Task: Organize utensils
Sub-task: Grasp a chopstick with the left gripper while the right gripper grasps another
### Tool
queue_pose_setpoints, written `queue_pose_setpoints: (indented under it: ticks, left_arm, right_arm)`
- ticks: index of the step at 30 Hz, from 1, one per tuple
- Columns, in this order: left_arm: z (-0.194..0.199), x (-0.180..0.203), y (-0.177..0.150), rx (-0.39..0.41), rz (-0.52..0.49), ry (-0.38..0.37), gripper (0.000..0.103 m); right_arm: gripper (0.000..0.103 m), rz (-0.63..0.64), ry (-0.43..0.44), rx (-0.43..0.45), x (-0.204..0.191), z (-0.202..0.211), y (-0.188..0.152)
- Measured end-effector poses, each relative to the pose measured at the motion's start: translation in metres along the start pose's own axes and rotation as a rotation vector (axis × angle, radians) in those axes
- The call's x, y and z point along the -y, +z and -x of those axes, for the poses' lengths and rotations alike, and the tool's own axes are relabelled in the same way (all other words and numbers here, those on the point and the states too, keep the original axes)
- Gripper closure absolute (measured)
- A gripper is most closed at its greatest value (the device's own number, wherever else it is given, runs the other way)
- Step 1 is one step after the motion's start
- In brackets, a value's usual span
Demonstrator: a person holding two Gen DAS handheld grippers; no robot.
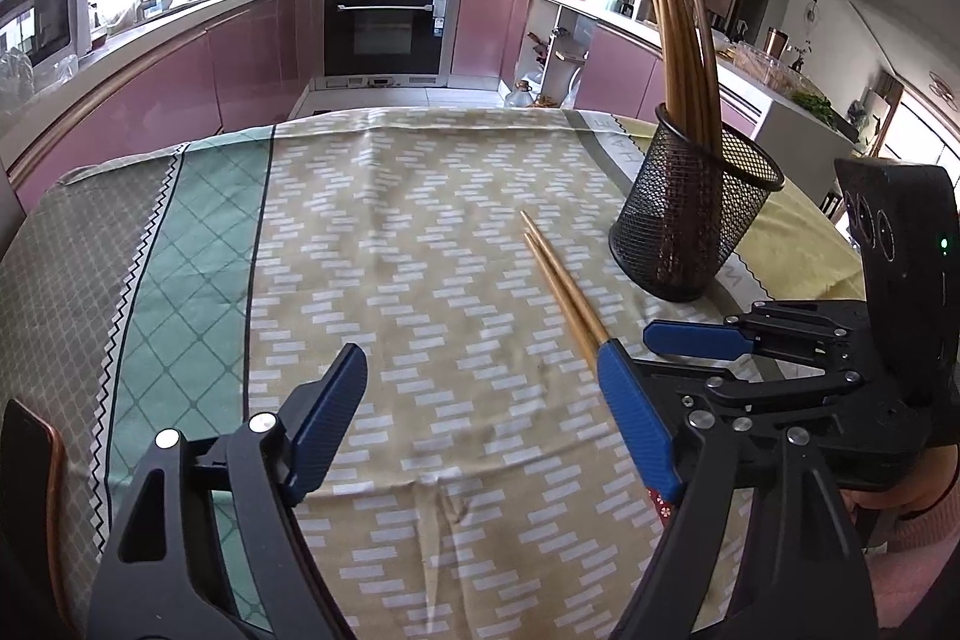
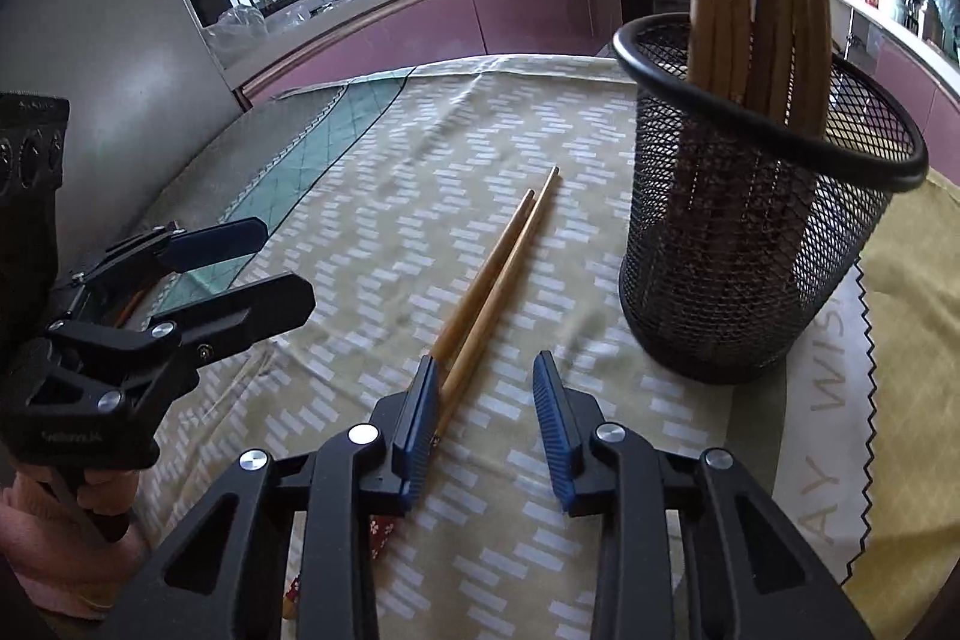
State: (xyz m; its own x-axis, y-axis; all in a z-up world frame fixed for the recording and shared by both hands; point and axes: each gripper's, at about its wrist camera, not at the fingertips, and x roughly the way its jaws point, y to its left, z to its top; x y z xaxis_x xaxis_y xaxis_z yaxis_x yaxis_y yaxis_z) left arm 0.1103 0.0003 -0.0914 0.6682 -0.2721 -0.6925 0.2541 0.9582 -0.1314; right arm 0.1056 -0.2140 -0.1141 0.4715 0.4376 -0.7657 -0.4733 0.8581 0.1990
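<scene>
Left wrist view looks across a cloth-covered table point(image 1: 420, 232), its fabric printed with pale dashes on tan, a teal diamond band and a grey band at one side. Landmark: a round black wire-mesh cup point(image 1: 696, 208) with a rolled rim, holding a bundle of slim brown chopsticks point(image 1: 684, 40) that stand upright and splay above it. Just beside the cup, on the cloth, lie 2 loose wooden chopsticks point(image 1: 558, 280), side by side, smooth and tapered, their narrow tips pointing away from the cameras.

In this view the left gripper point(image 1: 480, 400), black with ribbed blue pads, stands with its jaws wide apart over bare cloth, nothing between them, farther from the cup than the loose pair.

Right wrist view shows the right gripper point(image 2: 486, 400) near the cup's base, its jaws apart but narrower. The thick ends of the 2 chopsticks run in between its fingers; the left blue pad point(image 2: 417, 436) lies against them, while the other pad stands clear. Red floral-patterned ends show under the linkage. A hand in a pink sleeve point(image 2: 66, 520) holds the left gripper's handle.
</scene>
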Motion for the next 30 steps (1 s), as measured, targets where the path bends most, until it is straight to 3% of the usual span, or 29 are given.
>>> queue_pose_setpoints:
  ticks: [9, 16, 24, 28, 30]
  left_arm:
    - [-0.005, 0.007, -0.003, -0.019, -0.027, -0.024, 0.031]
    - [-0.016, 0.025, -0.004, -0.052, -0.074, -0.064, 0.034]
    - [-0.042, 0.041, -0.007, -0.14, -0.106, -0.063, 0.055]
    - [-0.045, 0.046, -0.007, -0.142, -0.126, -0.055, 0.062]
    - [-0.048, 0.046, -0.005, -0.144, -0.128, -0.049, 0.071]
  right_arm:
    - [0.095, -0.074, 0.008, -0.012, 0.015, 0.003, -0.004]
    - [0.096, -0.115, 0.015, -0.008, 0.027, 0.009, -0.009]
    - [0.097, -0.144, 0.026, -0.006, 0.037, 0.016, -0.017]
    - [0.097, -0.151, 0.028, -0.009, 0.042, 0.021, -0.022]
    - [0.097, -0.149, 0.03, -0.014, 0.042, 0.022, -0.024]
